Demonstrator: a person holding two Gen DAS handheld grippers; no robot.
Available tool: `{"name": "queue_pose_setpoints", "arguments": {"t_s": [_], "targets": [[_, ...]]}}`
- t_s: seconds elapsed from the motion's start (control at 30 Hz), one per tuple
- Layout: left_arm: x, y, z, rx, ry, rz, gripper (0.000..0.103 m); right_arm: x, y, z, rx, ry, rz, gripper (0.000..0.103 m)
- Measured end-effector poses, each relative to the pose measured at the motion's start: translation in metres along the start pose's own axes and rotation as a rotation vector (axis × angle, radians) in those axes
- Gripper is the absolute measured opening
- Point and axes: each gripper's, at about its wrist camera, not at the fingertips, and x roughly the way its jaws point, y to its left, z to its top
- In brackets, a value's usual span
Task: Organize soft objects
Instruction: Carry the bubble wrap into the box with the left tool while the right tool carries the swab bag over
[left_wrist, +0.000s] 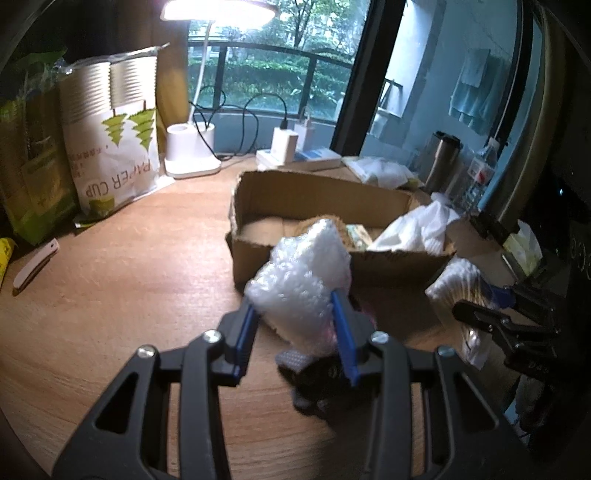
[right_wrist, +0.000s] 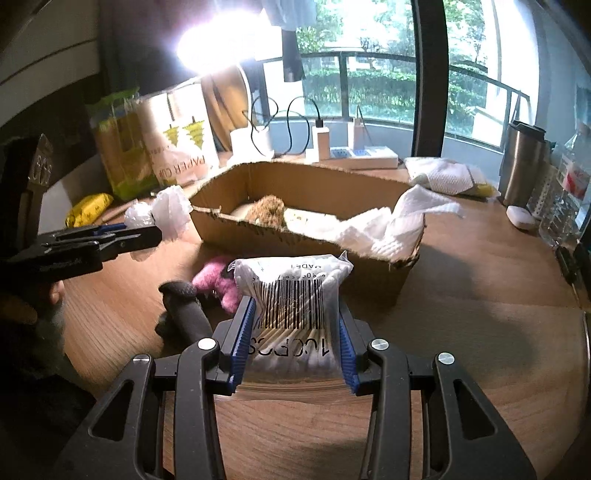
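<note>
My left gripper (left_wrist: 295, 314) is shut on a crumpled piece of white bubble wrap (left_wrist: 301, 280), held above the wooden desk in front of the cardboard box (left_wrist: 295, 195). From the right wrist view the same bubble wrap (right_wrist: 162, 212) sticks out of the left gripper (right_wrist: 147, 230) left of the box (right_wrist: 402, 273). My right gripper (right_wrist: 295, 325) is shut on a clear bag of cotton swabs (right_wrist: 291, 295) with a barcode, just before the box's near wall. A brown fuzzy item (right_wrist: 267, 210) and white paper towels (right_wrist: 388, 225) lie in the box. A pink plush (right_wrist: 218, 280) and a dark glove (right_wrist: 184, 306) lie on the desk.
A paper cup pack (left_wrist: 114, 133), green bags (left_wrist: 33, 158) and a white lamp base (left_wrist: 190, 151) stand at the back left. A power strip with chargers (right_wrist: 354, 155), a steel tumbler (right_wrist: 522, 166) and water bottles (right_wrist: 565, 192) line the back right. A person's hand (right_wrist: 55, 291) holds the left tool.
</note>
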Motion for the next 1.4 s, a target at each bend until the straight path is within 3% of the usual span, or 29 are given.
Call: {"name": "queue_pose_setpoints", "arguments": {"t_s": [0.7, 1.4], "targets": [[0.009, -0.004, 0.043, 0.025, -0.097, 0.011, 0.040, -0.001, -0.021, 0.042, 0.003, -0.106, 0.018, 0.044], [0.071, 0.016, 0.056, 0.016, 0.000, 0.089, 0.040, 0.044, -0.024, 0.062, 0.000, -0.049, 0.031, 0.044]]}}
